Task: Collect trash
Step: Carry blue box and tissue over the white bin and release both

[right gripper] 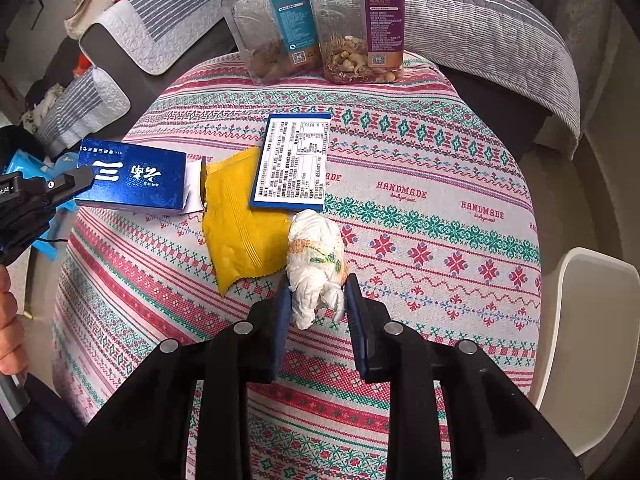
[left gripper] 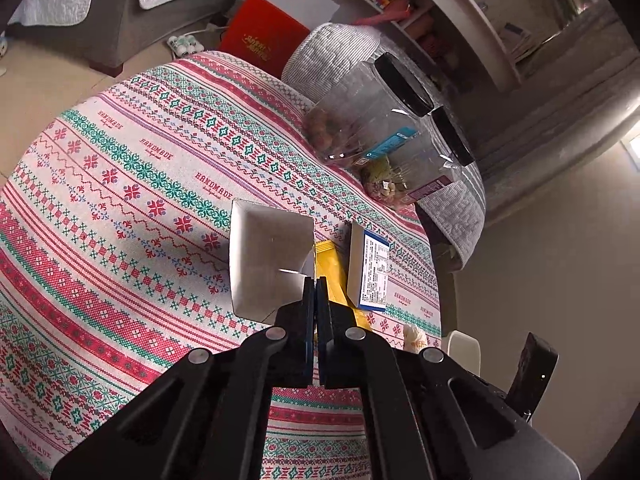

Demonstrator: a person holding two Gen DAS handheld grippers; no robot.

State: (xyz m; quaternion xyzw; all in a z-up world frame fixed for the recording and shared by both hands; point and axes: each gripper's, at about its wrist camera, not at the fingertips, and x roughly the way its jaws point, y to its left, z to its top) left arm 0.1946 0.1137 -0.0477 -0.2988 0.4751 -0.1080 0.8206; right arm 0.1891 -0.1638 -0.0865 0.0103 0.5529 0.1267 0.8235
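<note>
In the left wrist view my left gripper (left gripper: 315, 282) is shut on the edge of an open blue carton (left gripper: 268, 256), whose white inside faces the camera. The right wrist view shows that blue carton (right gripper: 132, 178) held off the table at the left. My right gripper (right gripper: 316, 290) is shut on a crumpled white tissue (right gripper: 316, 260) just above the patterned tablecloth (right gripper: 440, 240). A yellow wrapper (right gripper: 240, 220) and a flat blue-edged box with a printed label (right gripper: 294, 162) lie on the cloth between the two grippers.
Two clear jars with black lids (right gripper: 272, 24) (right gripper: 360, 20) stand at the table's far edge. A white chair (right gripper: 580, 340) is at the right. Quilted sofa cushions (right gripper: 120, 36) lie beyond the table. A person's hand (right gripper: 10, 332) shows at the left edge.
</note>
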